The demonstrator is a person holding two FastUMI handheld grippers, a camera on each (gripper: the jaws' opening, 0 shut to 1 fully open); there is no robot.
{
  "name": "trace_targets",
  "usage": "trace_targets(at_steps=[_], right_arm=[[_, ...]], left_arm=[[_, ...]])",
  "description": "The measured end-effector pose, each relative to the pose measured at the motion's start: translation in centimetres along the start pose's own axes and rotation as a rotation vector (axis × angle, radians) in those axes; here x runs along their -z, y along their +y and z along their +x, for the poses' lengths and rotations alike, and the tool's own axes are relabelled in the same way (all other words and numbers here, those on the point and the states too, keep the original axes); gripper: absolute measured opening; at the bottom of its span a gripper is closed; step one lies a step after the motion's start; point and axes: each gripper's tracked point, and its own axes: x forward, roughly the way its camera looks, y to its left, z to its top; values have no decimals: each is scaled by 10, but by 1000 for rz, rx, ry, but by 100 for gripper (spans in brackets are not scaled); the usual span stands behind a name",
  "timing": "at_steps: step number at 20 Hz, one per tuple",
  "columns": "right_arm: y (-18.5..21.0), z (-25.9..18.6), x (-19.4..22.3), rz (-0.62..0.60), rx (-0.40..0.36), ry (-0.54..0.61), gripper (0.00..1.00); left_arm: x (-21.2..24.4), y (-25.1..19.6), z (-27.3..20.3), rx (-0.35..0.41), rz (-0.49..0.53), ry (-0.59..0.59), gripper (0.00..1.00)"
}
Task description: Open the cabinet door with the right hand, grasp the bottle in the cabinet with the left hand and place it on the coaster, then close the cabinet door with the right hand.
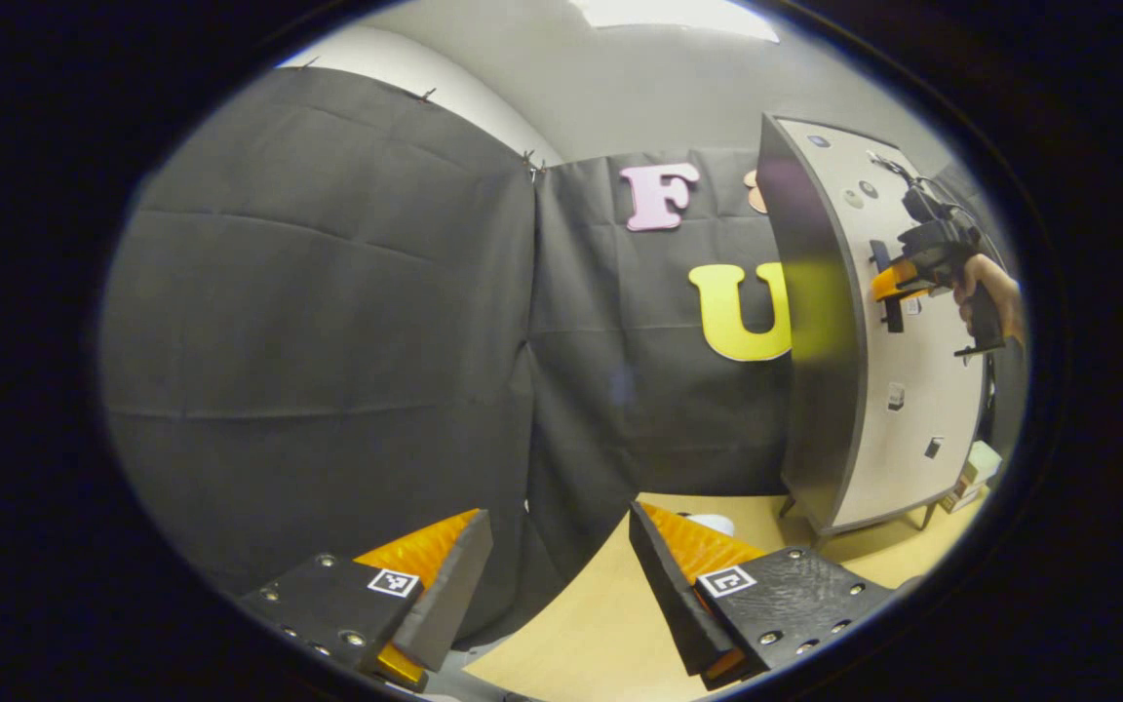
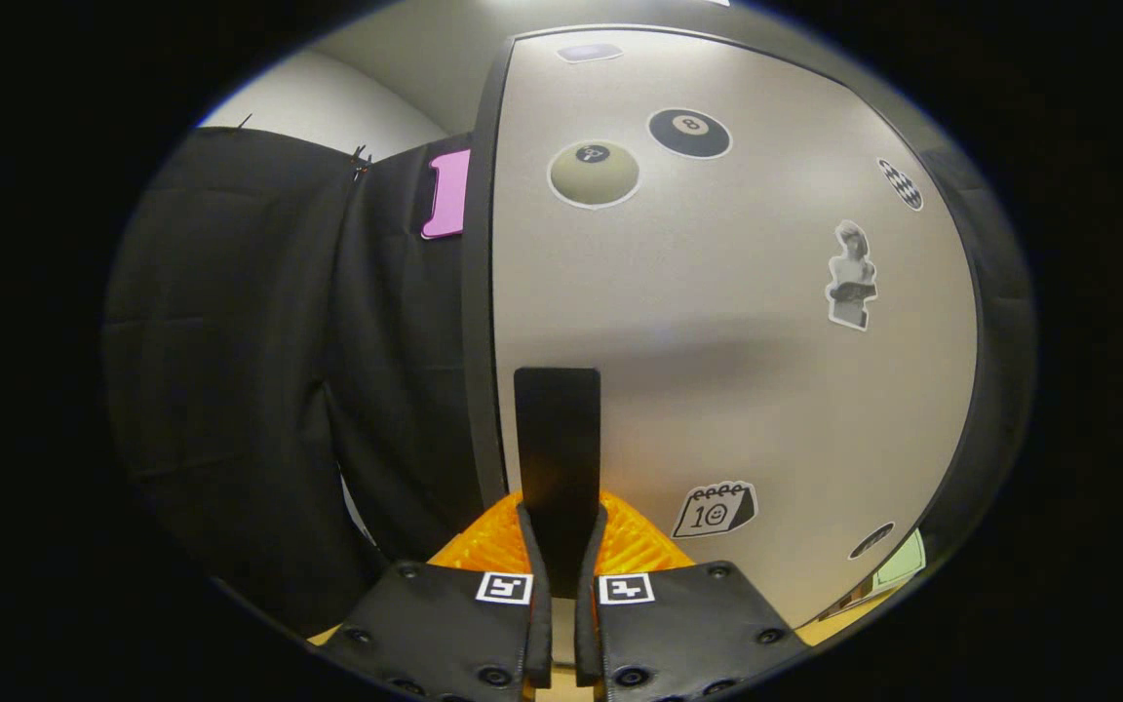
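Right gripper view has the right gripper (image 2: 561, 546) clamped on the door (image 2: 717, 322) handle (image 2: 558, 439), left gripper (image 1: 557, 575) wide open and empty; opening step, so next pull the door outward.

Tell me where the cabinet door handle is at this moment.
In the right gripper view the black handle stands upright at the left edge of the cabinet door, clamped between the fingers of the right hand-held gripper.

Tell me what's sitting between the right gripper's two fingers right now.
The cabinet door's handle, a dark upright bar on the cabinet door. In the right gripper view, the right gripper is closed on it, both fingers pressing its sides.
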Motion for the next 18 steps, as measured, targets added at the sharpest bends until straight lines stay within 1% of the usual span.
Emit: trace_targets(at_steps=[1, 2, 3, 4, 5, 6, 10, 11, 12, 13, 14, 17, 18], right_arm=[[1, -2, 1, -5, -11, -3, 7], [2, -4, 2, -10, -23, 2, 7], [2, -7, 2, -6, -38, 4, 11], [2, -11, 2, -1, -58, 8, 7], [3, -15, 3, 6, -78, 12, 11], [4, -21, 2, 9, -97, 12, 11], [17, -58, -5, 17, -159, 10, 11], [17, -67, -6, 24, -168, 9, 11], [13, -65, -3, 27, -173, 10, 7], [12, -69, -3, 23, -173, 8, 7], [11, -74, -3, 13, -174, 7, 11], [6, -85, -1, 5, -199, 11, 11], [3, -90, 0, 6, -213, 13, 7]], left_arm=[[-1, -4, 2, 9, 1, -5, 87], [-3, -9, 5, 18, 3, -7, 88], [-4, -14, 6, 29, 6, -8, 86], [-6, -17, 9, 37, 10, -11, 86], [-8, -22, 11, 45, 14, -15, 88], [-12, -27, 14, 55, 14, -21, 87], [-22, -51, 23, 108, 15, -40, 88], [-21, -60, 19, 125, 15, -43, 86], [-21, -68, 17, 144, 13, -44, 88], [-20, -76, 17, 164, 12, -45, 89], [-22, -87, 19, 186, 12, -46, 87], [-30, -121, 25, 244, 20, -49, 87], [-34, -129, 24, 258, 20, -55, 87]])
